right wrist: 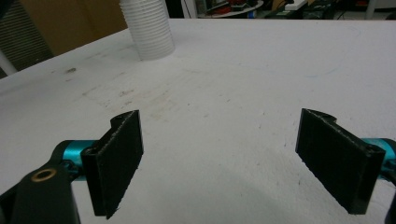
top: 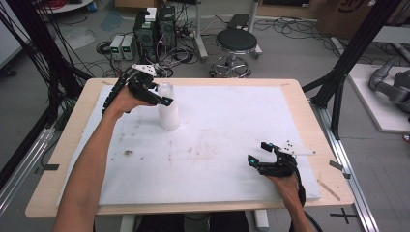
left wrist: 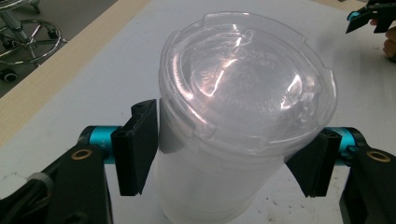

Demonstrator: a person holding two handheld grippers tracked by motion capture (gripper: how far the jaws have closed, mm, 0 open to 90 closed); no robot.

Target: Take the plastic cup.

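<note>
A stack of translucent plastic cups (top: 168, 115) with a clear lid stands upright on the white board (top: 222, 145), toward its far left. My left gripper (top: 163, 95) reaches it from the left, near the top. In the left gripper view both black pads (left wrist: 140, 149) press the wall of the cup stack (left wrist: 210, 186) just under the clear lid (left wrist: 247, 84). My right gripper (top: 258, 153) rests low over the board's near right, open with nothing between its jaws (right wrist: 219, 158). Its view has the ribbed cup stack (right wrist: 149, 32) far off at the upper left. The right gripper's tip (left wrist: 369, 16) peeks into the left gripper view.
The white board lies on a wooden table (top: 63, 164) with a bare rim all round. Beyond the far edge stand a round stool (top: 236, 43), computer boxes (top: 154, 29) and floor cables. Black frame posts (top: 348, 58) rise at both sides.
</note>
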